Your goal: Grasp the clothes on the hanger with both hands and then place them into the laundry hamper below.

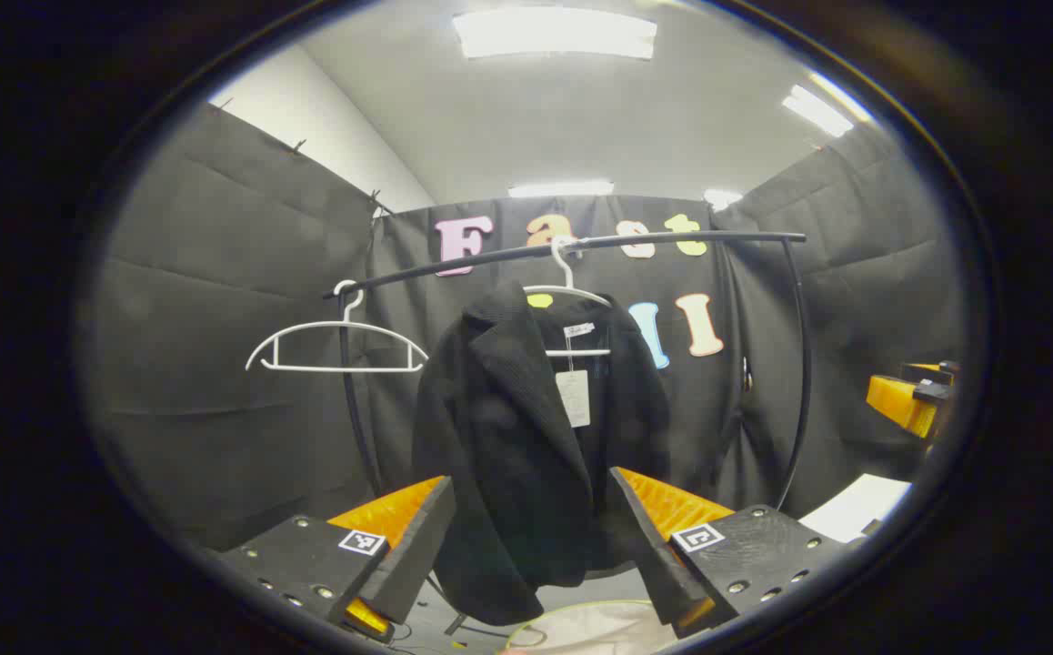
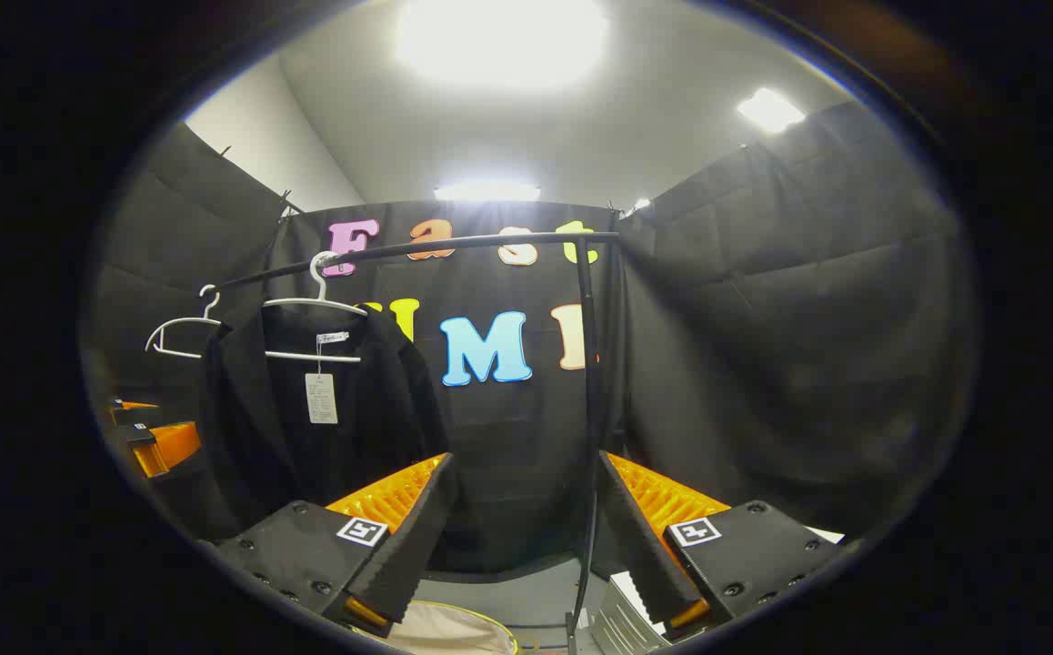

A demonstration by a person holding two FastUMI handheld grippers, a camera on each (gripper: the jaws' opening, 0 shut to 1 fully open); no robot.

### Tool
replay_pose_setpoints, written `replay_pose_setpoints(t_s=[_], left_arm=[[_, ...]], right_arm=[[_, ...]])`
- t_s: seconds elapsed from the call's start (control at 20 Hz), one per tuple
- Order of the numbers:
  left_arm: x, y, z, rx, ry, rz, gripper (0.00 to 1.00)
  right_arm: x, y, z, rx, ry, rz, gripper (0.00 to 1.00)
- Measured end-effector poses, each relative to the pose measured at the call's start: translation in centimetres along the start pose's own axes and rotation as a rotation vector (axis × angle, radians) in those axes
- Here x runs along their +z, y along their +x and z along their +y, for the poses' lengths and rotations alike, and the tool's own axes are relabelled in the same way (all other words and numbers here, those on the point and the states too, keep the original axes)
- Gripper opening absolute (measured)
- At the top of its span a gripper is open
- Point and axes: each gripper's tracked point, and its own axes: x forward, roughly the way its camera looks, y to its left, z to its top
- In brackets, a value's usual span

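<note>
A black jacket (image 1: 526, 437) with a white tag hangs on a white hanger (image 1: 568, 293) from the black rail (image 1: 581, 247). My left gripper (image 1: 531, 532) is open, and the jacket's lower half shows between its fingers, farther off. The pale hamper rim (image 1: 581, 623) lies below it. In the right gripper view the same jacket (image 2: 308, 428) hangs at the left, and my right gripper (image 2: 522, 537) stands open, facing the rack's upright post (image 2: 592, 409), away from the jacket. The hamper (image 2: 454, 632) shows at the bottom. The right gripper (image 1: 913, 396) shows at the right edge of the left gripper view.
An empty white hanger (image 1: 335, 350) hangs at the rail's left end. The rack's curved right post (image 1: 799, 382) stands near the cloth wall. A white sheet (image 1: 854, 509) lies low on the right. The left gripper (image 2: 149, 437) shows at the left edge of the right gripper view.
</note>
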Motion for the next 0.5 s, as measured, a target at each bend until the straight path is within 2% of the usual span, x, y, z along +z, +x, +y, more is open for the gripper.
replay_pose_setpoints(t_s=[0.5], left_arm=[[0.32,0.58,-0.83,-0.027,0.012,-0.012,1.0]], right_arm=[[-0.16,0.04,0.11,-0.005,-0.015,0.0,0.96]])
